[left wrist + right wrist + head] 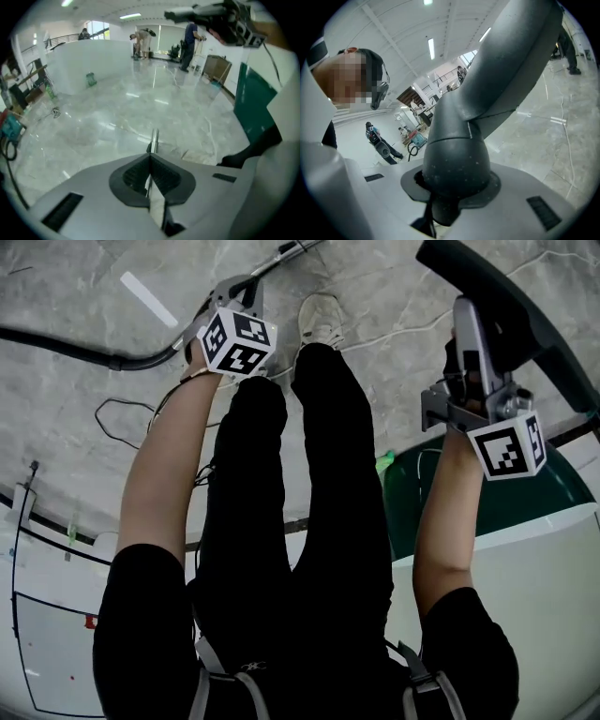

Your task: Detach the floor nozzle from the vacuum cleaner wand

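Clamping one dark floor nozzle [461, 140], right hand-held gripper [455, 186]; left hand-held gripper [151, 158], jaws fully together; two grippers.

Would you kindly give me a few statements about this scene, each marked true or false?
The right tool grips the dark nozzle. True.
The left tool is wide open. False: its jaws are together.
The floor is carpeted. False: it is glossy pale stone.
The trousers are black. True.
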A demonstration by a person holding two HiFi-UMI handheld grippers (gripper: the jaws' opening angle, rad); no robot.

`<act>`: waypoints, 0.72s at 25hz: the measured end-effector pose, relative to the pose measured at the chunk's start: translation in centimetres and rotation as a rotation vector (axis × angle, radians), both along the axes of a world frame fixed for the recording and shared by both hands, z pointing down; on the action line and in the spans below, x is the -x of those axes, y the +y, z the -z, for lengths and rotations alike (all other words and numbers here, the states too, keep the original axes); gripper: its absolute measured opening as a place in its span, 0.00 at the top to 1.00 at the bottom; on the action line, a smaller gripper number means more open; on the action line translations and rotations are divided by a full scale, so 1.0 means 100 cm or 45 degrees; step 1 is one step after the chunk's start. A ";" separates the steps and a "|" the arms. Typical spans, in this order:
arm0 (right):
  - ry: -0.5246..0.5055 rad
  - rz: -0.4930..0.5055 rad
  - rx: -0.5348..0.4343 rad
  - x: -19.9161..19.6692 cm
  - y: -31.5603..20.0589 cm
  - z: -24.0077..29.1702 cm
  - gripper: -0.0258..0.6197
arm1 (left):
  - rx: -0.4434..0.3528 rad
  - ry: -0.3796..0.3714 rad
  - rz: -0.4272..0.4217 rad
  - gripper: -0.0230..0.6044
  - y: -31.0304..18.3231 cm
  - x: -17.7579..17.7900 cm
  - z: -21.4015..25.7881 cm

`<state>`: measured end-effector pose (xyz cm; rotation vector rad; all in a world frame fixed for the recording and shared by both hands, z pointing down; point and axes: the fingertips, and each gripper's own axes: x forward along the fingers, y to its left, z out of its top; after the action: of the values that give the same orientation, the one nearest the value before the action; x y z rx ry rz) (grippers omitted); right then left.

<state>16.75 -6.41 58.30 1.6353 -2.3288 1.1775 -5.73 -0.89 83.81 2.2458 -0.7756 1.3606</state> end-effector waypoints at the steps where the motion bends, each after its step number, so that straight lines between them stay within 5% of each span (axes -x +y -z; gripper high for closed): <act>1: 0.032 -0.024 -0.016 0.005 0.002 0.022 0.78 | -0.025 0.068 0.070 0.95 -0.009 0.003 0.041; 5: 0.065 -0.101 -0.025 0.030 0.022 0.120 0.78 | -0.001 0.279 0.320 0.95 -0.012 0.016 0.215; 7: 0.033 -0.162 -0.084 0.037 0.021 0.173 0.78 | -0.092 0.345 0.392 0.95 -0.030 0.021 0.306; 11: 0.053 -0.258 -0.294 0.039 -0.010 0.288 0.78 | -0.365 0.466 0.425 0.95 -0.089 0.028 0.472; 18: 0.189 -0.228 -0.371 0.062 0.018 0.490 0.78 | -0.616 0.581 0.454 0.95 -0.083 0.044 0.726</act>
<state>10.51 -4.58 9.30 1.9838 -2.3896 0.7333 -10.15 -9.20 11.25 2.4645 -1.3501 0.4991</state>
